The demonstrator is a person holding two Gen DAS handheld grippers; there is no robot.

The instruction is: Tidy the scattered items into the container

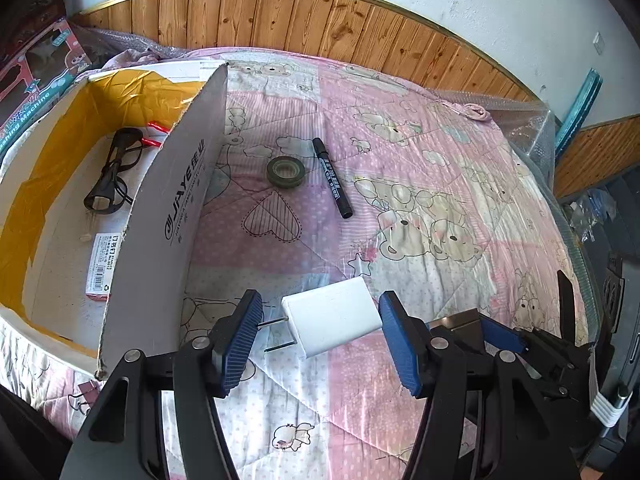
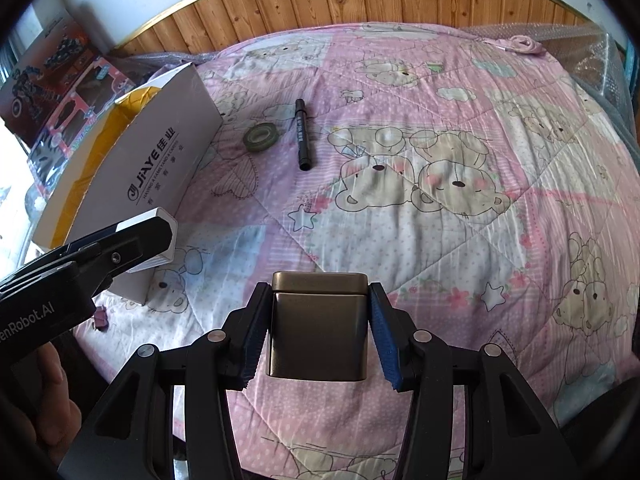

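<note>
My left gripper [image 1: 320,340] stands open over the pink bear quilt [image 1: 400,140], its blue pads either side of a white charger plug [image 1: 332,320] lying with its prongs to the left. My right gripper [image 2: 318,328] is shut on a bronze metal tin [image 2: 318,332], pads against its sides. Further off lie a dark tape roll [image 1: 286,171] and a black marker [image 1: 332,178]. At the left stands the white cardboard box [image 1: 168,208], holding black glasses [image 1: 114,168], red-tipped items [image 1: 154,136] and a pink staple packet [image 1: 102,264].
A small pink binder clip [image 2: 100,318] lies by the box's near corner. Toy boxes [image 2: 60,92] are stacked behind the container. Wooden panelling [image 1: 320,20] backs the bed, and bubble wrap [image 1: 532,128] covers its right edge. A hand [image 2: 40,380] holds the left gripper.
</note>
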